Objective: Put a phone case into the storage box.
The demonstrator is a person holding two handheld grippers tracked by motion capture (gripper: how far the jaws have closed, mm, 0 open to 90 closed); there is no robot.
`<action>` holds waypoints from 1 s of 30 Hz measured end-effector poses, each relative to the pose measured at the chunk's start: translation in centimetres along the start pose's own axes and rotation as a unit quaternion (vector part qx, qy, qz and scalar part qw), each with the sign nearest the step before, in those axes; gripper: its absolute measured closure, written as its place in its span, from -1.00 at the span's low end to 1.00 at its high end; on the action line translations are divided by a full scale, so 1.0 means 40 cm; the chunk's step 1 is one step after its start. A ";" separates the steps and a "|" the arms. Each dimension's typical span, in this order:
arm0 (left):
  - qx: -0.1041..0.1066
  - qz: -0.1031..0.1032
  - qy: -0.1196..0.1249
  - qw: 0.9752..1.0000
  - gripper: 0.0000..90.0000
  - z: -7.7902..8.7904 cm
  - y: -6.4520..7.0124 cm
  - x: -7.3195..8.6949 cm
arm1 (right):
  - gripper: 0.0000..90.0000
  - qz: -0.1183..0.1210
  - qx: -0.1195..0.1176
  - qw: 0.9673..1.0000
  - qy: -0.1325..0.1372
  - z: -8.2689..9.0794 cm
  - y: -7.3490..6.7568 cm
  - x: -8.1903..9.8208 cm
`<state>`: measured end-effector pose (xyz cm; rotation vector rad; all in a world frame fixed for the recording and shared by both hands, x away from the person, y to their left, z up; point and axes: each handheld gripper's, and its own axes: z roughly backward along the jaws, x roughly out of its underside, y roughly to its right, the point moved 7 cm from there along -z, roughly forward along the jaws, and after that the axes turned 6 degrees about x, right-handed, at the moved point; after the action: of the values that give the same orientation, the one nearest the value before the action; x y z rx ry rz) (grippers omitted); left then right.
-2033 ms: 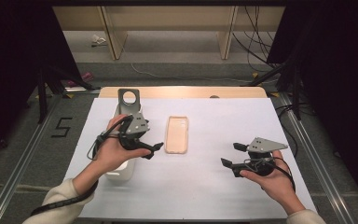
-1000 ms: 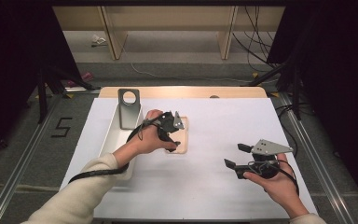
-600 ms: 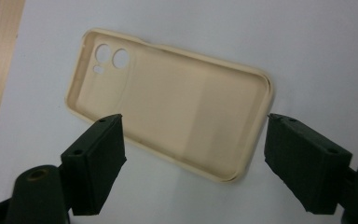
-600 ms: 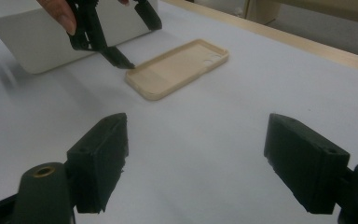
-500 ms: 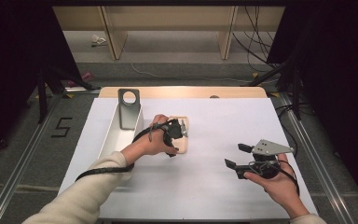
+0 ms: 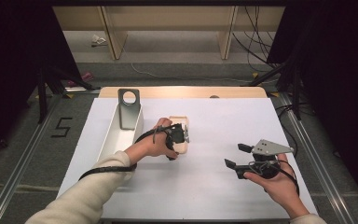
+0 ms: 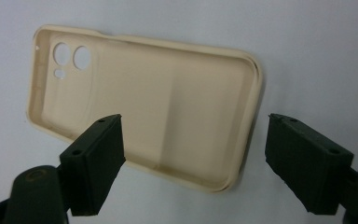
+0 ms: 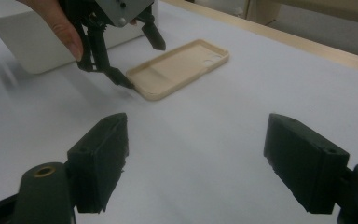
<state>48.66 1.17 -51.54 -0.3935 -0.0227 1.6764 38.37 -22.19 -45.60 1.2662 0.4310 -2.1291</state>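
A beige phone case [image 6: 179, 120] lies hollow side up on the white table [image 6: 214, 196], left of centre. In the left gripper view the case [image 7: 168, 112] has its camera holes at the far end. My left gripper [image 6: 179, 147] hangs low over the case's near end, jaws open and straddling it, not pressing on it. From the right gripper view, one left fingertip [image 8: 123, 81] is at the case's [image 8: 182, 65] near corner, the other above its far edge. My right gripper [image 6: 234, 155] is held open at the right, nothing between its jaws.
A long white bin [image 6: 116, 135] stands at the table's left. A grey metal bracket [image 6: 129, 109] with a round hole stands upright at the bin's far end. A wooden strip [image 6: 182, 92] runs along the table's back edge.
My left gripper has gone from beside the bin rightward to the phone case and sunk over its near end. The right gripper has kept still.
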 end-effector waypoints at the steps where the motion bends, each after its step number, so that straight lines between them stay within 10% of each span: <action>1: -0.002 -0.004 -0.001 1.000 -0.57 -0.002 -0.003 0.001 | -0.49 0.000 0.000 1.000 0.000 0.000 0.000 0.000; 30: 0.021 -0.011 -0.012 1.000 -0.48 -0.026 -0.011 0.005 | -0.48 0.002 -0.004 1.000 -0.001 -0.002 -0.005 0.000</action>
<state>49.34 1.22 -52.45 -0.3408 -0.0094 1.6577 38.30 -22.01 -45.66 1.2581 0.4353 -2.1223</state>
